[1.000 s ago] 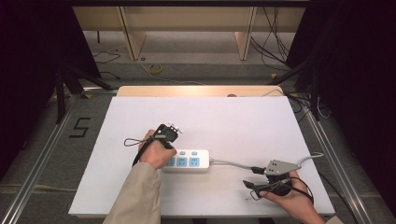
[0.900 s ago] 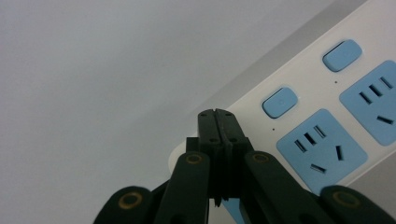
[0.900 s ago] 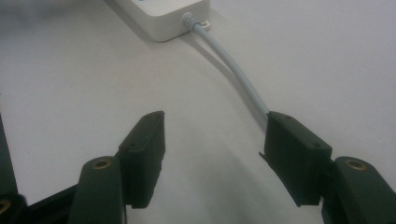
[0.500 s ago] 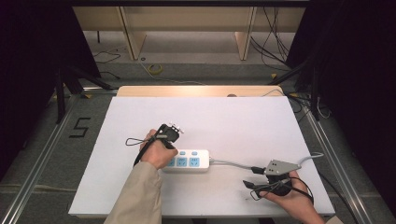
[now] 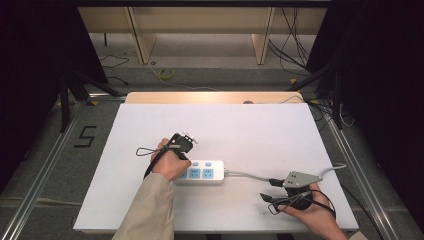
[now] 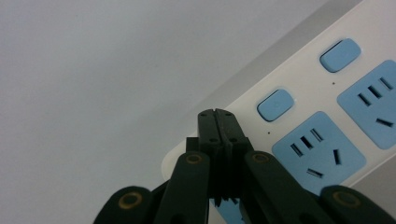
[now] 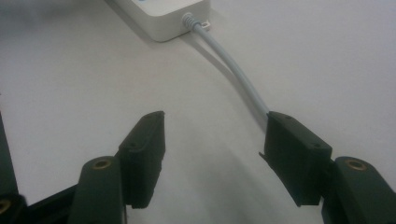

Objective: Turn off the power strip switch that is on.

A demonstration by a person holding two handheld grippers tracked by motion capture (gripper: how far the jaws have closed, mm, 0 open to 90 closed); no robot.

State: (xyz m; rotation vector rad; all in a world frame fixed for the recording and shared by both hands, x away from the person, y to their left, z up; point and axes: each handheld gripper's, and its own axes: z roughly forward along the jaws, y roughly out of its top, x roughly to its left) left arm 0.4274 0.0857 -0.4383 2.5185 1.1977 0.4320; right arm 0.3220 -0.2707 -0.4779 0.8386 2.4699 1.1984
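Item: power strip (image 5: 200, 172), white, with blue sockets and blue switches. It is laid flat on the white table (image 5: 250, 130), left of centre and toward the near edge, its length running left to right. In the left gripper view two switches (image 6: 276, 104) are seen in a row along the strip's edge, each beside a socket (image 6: 317, 151).

Item: cord (image 5: 247, 175), grey. It is led from the strip's right end across the table to the right, toward the right gripper. In the right gripper view the cord (image 7: 233, 70) is seen leaving the strip's end and running to just beside one jaw; whether it is touched there cannot be told.

Item: left gripper (image 6: 218, 122), held in the left hand (image 5: 170, 162). Its jaws are pressed fully together, with nothing between them. The tips are placed over the strip's left end, just beside the nearest switch; contact with the strip cannot be told.

Item: right gripper (image 7: 212, 140), held in the right hand (image 5: 312, 210) near the table's near right corner. Its jaws are spread wide over bare table, and nothing is gripped.
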